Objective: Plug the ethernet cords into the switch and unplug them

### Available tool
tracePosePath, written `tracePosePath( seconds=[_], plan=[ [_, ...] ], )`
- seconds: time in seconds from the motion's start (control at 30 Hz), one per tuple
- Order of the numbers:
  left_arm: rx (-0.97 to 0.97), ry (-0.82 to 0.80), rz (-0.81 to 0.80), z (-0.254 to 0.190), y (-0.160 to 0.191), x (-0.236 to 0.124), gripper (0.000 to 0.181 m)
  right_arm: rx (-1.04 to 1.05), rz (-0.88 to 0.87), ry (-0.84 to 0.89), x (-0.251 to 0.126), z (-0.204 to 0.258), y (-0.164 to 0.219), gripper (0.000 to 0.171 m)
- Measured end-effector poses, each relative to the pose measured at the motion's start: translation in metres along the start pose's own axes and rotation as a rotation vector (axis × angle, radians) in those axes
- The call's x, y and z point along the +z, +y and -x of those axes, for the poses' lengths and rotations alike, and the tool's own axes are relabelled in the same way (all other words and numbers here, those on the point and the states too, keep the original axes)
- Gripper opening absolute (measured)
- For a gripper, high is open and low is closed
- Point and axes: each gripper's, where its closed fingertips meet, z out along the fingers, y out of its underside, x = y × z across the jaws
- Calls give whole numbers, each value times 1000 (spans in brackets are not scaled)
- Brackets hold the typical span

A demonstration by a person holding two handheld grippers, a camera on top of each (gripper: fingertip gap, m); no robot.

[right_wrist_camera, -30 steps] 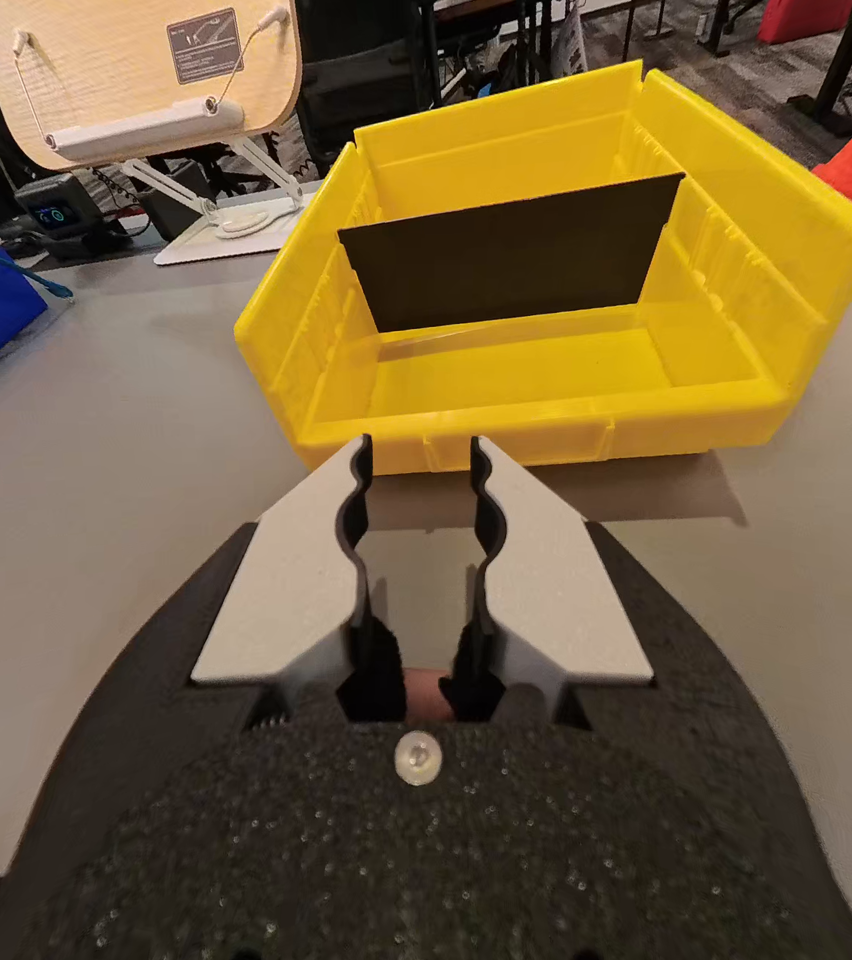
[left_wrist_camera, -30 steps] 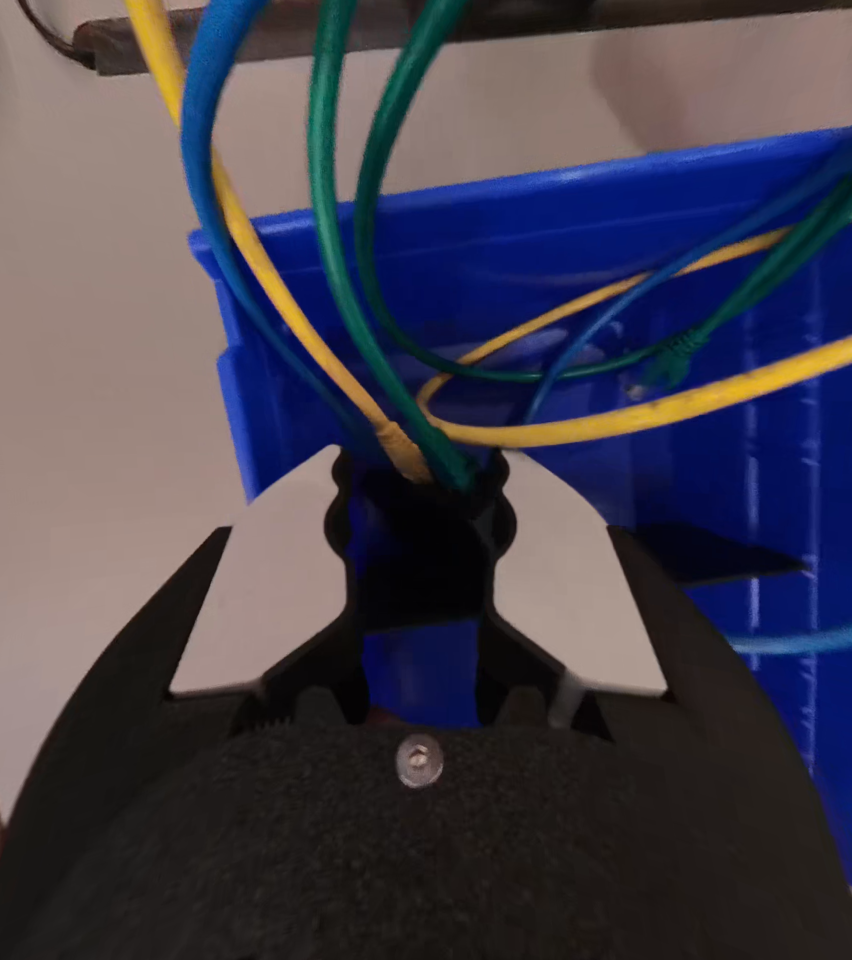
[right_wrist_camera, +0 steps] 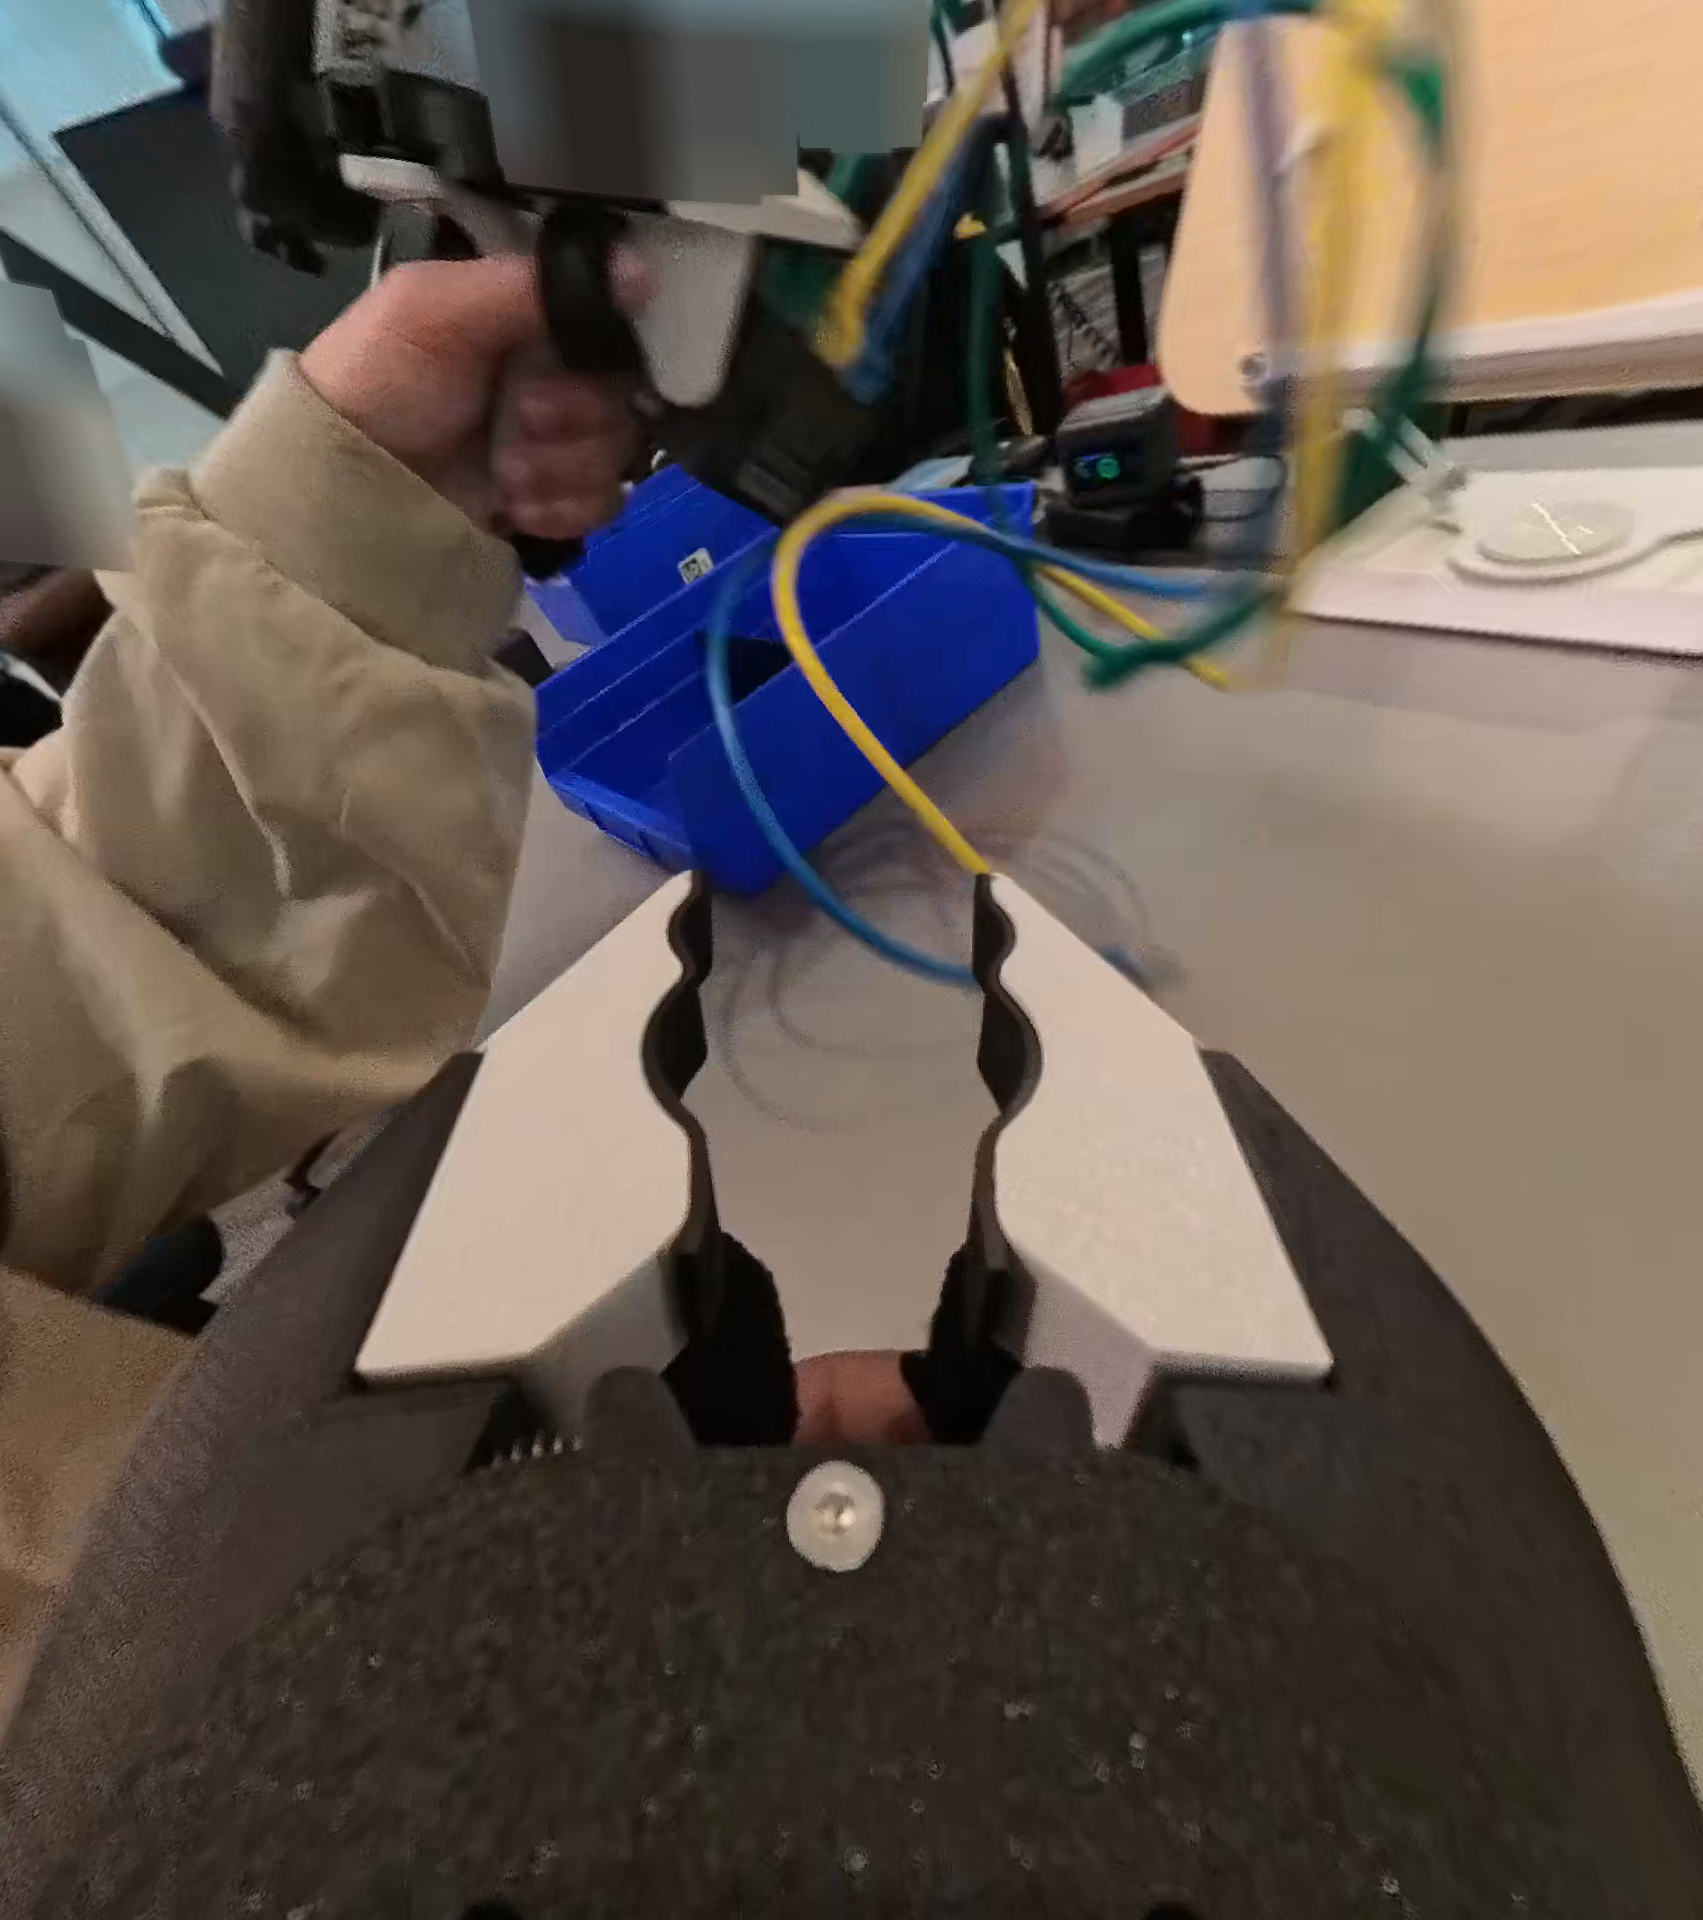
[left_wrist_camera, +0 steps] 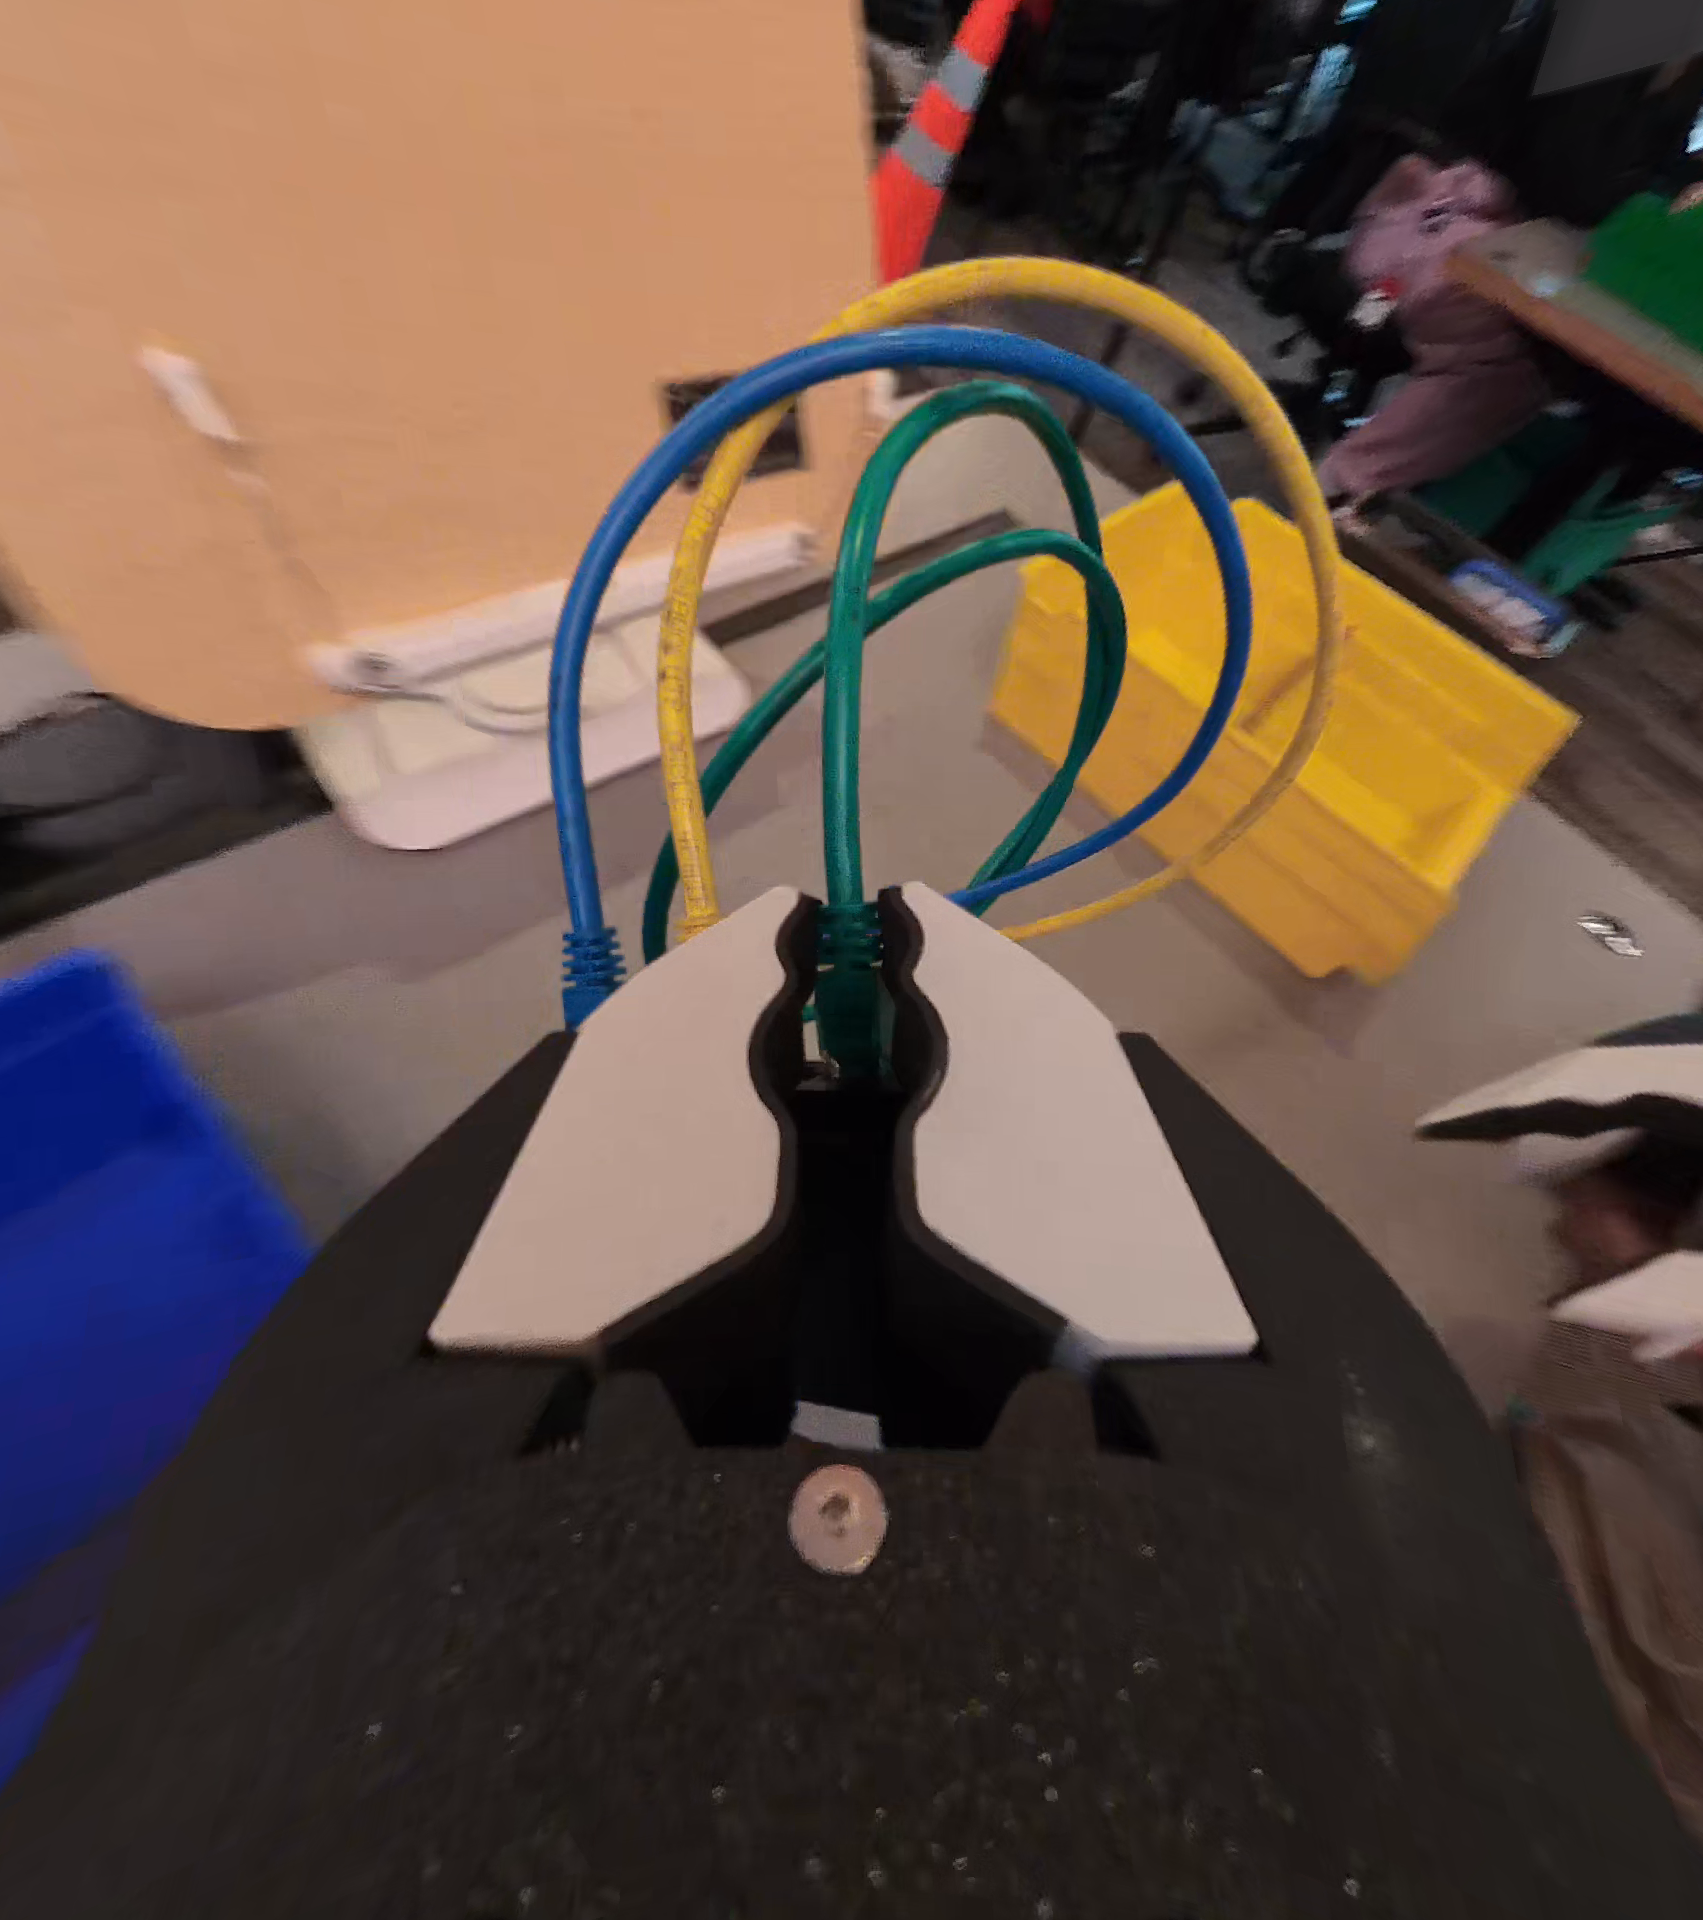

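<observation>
My left gripper is shut on the black switch and holds it up above the table. A green cord, a blue cord and a yellow cord arch out from it in loops. The green plug sits between the fingertips. In the right wrist view a hand holds that gripper over the blue bin, with the switch at its tip and the cords hanging. My right gripper is open and empty, low over the table; the yellow cord ends beside its right fingertip.
A yellow bin stands on the table ahead to the right. The blue bin is at my lower left. A wooden board on a white stand stands at the back. My right gripper shows at the right edge. A beige sleeve fills the left.
My left gripper has risen out of the blue bin with the switch and cords and swung toward the yellow bin. My right gripper has turned from the yellow bin toward the blue bin and opened wider.
</observation>
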Motion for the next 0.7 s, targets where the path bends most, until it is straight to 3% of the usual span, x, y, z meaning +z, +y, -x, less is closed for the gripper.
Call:
tracePosePath(
  seconds=[0.2, 0.43, 0.63, 0.7],
  plan=[
    [-157, 250, 70, -81, 48, 74, 12, -114, 88, 126, 66, -9, 9, 59],
    [-317, 359, 166, -114, 67, 109, 12, -146, 106, 261, 77, -35, 24, 61],
    [-450, 441, 230, -128, 75, 119, 12, -260, 70, 476, 73, -80, 23, 77],
    [-509, 464, 219, -127, 75, 120, 12, -254, 86, 458, 74, -83, 28, 74]
  ],
)
